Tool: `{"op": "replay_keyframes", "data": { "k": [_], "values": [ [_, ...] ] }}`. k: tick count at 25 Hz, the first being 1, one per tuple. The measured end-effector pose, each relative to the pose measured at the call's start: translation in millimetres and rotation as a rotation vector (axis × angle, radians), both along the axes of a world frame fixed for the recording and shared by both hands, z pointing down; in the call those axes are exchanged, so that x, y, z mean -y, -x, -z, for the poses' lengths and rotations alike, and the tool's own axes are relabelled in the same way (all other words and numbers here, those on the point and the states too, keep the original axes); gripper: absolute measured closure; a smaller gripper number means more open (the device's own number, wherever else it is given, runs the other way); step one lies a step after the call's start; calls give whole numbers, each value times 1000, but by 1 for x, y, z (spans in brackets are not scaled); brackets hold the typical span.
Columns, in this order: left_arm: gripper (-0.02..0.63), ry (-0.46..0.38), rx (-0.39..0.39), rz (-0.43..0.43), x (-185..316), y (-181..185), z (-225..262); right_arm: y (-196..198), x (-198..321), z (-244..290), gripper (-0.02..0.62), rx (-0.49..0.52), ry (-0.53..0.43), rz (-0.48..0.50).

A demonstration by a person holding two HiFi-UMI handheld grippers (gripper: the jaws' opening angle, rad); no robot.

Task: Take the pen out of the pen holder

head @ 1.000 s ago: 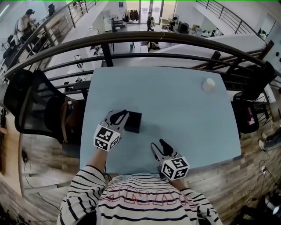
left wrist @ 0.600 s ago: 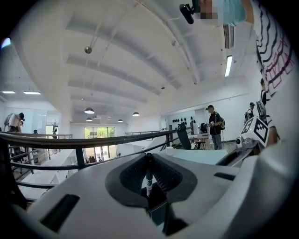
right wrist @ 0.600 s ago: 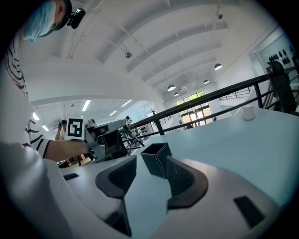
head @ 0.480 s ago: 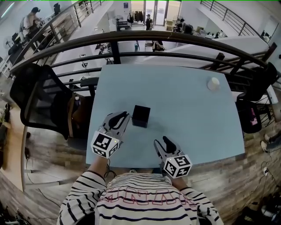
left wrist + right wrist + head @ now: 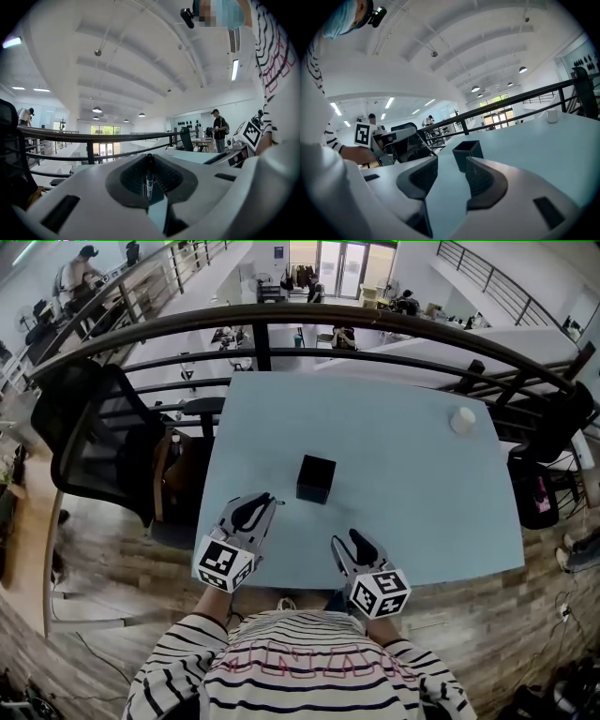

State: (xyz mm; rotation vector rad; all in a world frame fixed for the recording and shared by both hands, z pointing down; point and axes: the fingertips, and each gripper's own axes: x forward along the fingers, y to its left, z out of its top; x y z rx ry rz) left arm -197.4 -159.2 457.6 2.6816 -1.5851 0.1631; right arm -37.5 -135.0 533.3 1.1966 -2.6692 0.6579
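Note:
A thin dark pen [image 5: 149, 182] with a pale label stands upright between the pads of my left gripper [image 5: 149, 165], which is shut on it. In the head view the left gripper [image 5: 265, 506] is near the table's front edge, apart from the black square pen holder [image 5: 315, 479], which stands up and to its right. The pen is too small to make out there. My right gripper [image 5: 341, 544] is open and empty, close to the front edge. In the right gripper view the holder [image 5: 466, 153] shows just beyond that gripper's [image 5: 451, 174] parted jaws.
The pale blue table [image 5: 412, 502] bears a small white cup [image 5: 461, 420] at its far right corner. A black mesh chair [image 5: 89, 442] stands left of the table. A dark railing [image 5: 309, 320] runs behind it. A wood floor lies below the front edge.
My left gripper has drawn back from the holder toward the front edge, still shut on the pen. The right gripper has also pulled back a little.

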Motion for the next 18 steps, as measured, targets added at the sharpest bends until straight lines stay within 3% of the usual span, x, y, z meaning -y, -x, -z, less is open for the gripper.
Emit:
{"op": "replay_keyframes", "data": {
  "k": [18],
  "values": [
    [548, 57, -14, 65, -68, 33, -23, 34, -35, -6, 513, -27, -16, 16]
  ]
}}
